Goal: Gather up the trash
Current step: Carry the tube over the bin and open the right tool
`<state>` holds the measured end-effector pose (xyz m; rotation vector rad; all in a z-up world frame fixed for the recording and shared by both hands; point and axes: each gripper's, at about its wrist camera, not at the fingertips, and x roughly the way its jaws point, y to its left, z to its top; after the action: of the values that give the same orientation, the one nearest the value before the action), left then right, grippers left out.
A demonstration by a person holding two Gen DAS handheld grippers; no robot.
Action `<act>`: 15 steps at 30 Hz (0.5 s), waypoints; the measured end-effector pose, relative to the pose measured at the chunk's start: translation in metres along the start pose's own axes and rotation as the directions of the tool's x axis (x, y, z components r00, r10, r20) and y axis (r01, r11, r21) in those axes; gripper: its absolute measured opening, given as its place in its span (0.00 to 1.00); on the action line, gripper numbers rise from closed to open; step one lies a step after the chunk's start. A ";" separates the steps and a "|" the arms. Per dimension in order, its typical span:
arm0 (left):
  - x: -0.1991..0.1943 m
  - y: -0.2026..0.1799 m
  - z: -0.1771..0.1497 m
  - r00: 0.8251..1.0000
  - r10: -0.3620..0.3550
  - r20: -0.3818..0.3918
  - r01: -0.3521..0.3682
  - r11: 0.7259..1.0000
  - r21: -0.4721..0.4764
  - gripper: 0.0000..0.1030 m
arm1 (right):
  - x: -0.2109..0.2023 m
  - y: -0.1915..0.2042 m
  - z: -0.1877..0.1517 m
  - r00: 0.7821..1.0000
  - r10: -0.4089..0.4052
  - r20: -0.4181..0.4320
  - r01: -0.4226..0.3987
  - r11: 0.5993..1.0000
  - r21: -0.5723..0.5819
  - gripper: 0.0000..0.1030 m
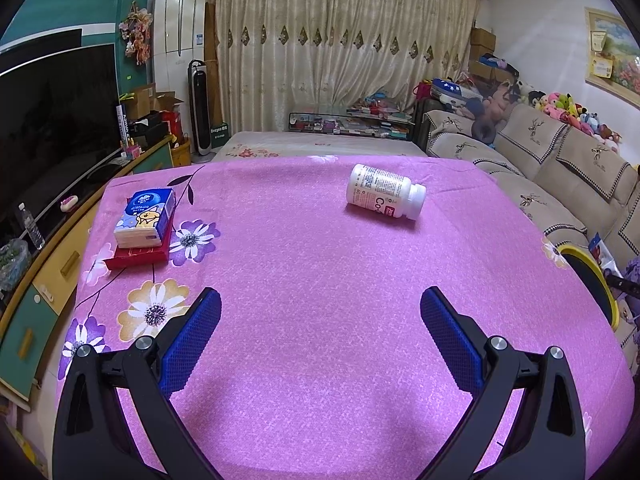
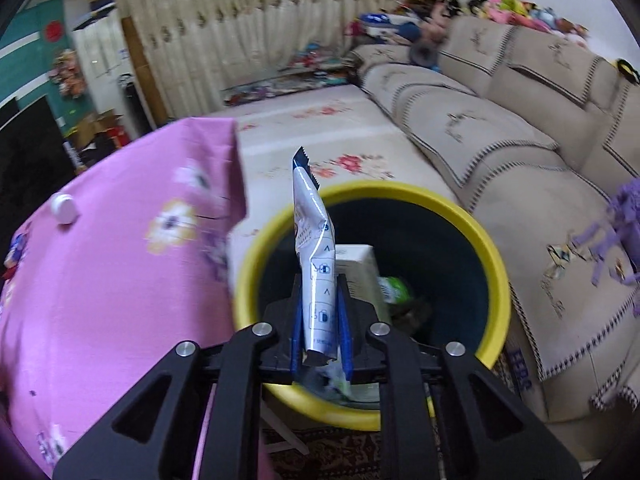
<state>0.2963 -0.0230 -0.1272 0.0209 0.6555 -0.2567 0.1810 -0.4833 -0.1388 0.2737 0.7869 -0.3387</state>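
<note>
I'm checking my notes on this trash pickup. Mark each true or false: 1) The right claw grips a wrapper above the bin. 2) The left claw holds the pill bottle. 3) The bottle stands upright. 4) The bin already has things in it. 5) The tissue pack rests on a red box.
1) True: the right claw pinches the wrapper over the yellow-rimmed bin.
2) False: the left claw is open and holds nothing.
3) False: the bottle lies on its side.
4) True.
5) True: tissue pack, red box.
</note>
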 end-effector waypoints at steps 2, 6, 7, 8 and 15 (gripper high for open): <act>0.000 -0.001 0.000 1.000 -0.001 -0.001 0.001 1.000 0.000 0.95 | 0.007 -0.004 -0.004 1.000 -0.026 -0.002 0.026 1.000 0.016 0.20; 0.000 -0.002 0.000 1.000 -0.006 -0.003 0.006 1.000 0.005 0.95 | 0.011 -0.008 -0.008 0.997 -0.074 -0.004 0.074 0.996 0.040 0.41; 0.000 -0.002 0.000 1.000 -0.008 -0.003 0.008 1.000 0.007 0.95 | 0.012 -0.009 -0.008 0.996 -0.085 0.000 0.085 0.995 0.042 0.46; 0.000 -0.003 0.000 1.000 -0.009 -0.003 0.009 1.000 0.009 0.95 | 0.010 -0.010 -0.009 0.996 -0.089 0.003 0.089 0.995 0.043 0.52; 0.000 -0.005 0.000 1.000 -0.026 -0.015 0.026 1.000 0.013 0.95 | -0.004 -0.003 -0.006 0.996 -0.076 0.045 0.074 0.996 0.049 0.59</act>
<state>0.2951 -0.0282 -0.1274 0.0266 0.6691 -0.2861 0.1734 -0.4831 -0.1400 0.2801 0.7447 -0.4336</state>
